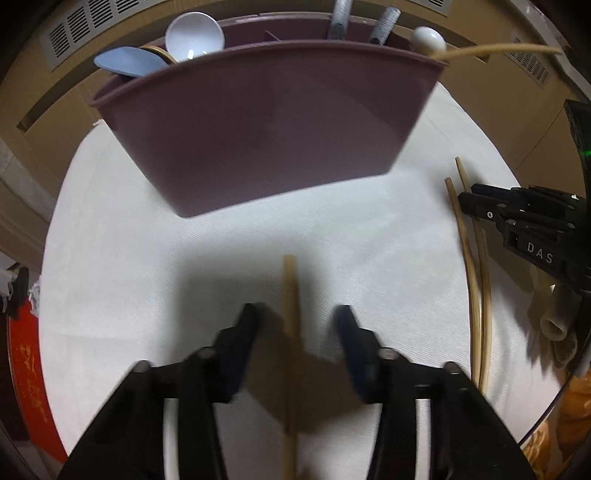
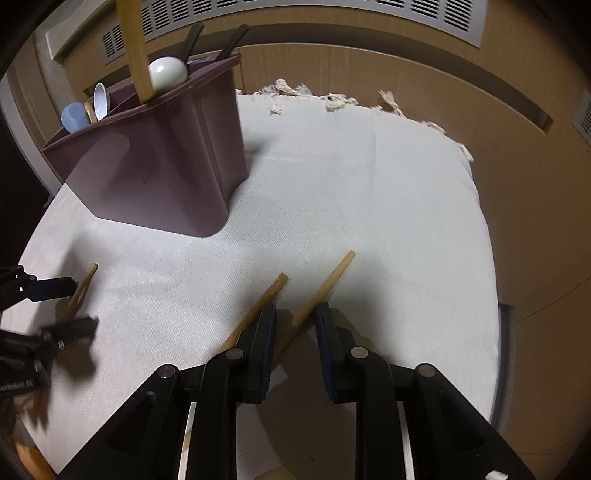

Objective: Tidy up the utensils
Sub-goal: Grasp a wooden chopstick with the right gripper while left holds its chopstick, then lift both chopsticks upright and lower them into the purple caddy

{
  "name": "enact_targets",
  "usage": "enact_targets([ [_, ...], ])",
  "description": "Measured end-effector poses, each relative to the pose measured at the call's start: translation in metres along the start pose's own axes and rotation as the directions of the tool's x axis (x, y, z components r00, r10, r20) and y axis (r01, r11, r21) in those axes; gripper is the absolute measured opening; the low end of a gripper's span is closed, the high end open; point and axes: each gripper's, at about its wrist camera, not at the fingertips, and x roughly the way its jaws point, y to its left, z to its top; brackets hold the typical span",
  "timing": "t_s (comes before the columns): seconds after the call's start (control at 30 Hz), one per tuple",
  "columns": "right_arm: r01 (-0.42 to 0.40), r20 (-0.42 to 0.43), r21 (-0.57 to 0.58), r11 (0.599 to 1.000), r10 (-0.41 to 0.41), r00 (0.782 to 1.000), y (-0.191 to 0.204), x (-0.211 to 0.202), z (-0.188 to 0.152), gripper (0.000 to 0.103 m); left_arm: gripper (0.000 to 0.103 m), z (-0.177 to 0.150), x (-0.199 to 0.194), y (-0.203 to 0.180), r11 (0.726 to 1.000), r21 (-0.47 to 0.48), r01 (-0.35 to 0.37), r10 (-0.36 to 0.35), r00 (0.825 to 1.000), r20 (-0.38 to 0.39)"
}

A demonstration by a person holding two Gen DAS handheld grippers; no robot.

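Observation:
A purple utensil holder (image 1: 266, 122) stands on the white cloth, holding spoons (image 1: 194, 36), grey-handled utensils (image 1: 341, 18) and a wooden stick (image 1: 498, 50); it also shows in the right wrist view (image 2: 162, 162). My left gripper (image 1: 297, 325) is open, its fingers either side of a wooden chopstick (image 1: 290, 295) lying on the cloth. My right gripper (image 2: 295, 314) is open over two chopsticks (image 2: 325, 284), with one between its fingers. The right gripper also shows in the left wrist view (image 1: 476, 199), beside those two chopsticks (image 1: 476, 277).
The white cloth (image 2: 369, 192) covers a round table with a fringe (image 2: 332, 99) at its far edge. Wooden panels with vent grilles (image 2: 332, 14) stand behind. A red object (image 1: 29, 369) lies at the left.

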Motion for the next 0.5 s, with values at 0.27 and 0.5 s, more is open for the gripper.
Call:
enact_targets([
  [0.27,-0.080,0.024,-0.084,0.993,0.082,0.996,0.019,-0.014,-0.005,0.007,0.006,0.007,-0.010,0.017,0.999,-0.034,0.019,-0.017,0.998,0.063],
  [0.5,-0.145,0.155,-0.102,0.984,0.160,0.975,0.028,-0.093,-0.027,0.006,0.006,-0.028,-0.086,0.009,0.995,-0.024,0.094,-0.084,0.958,0.275],
])
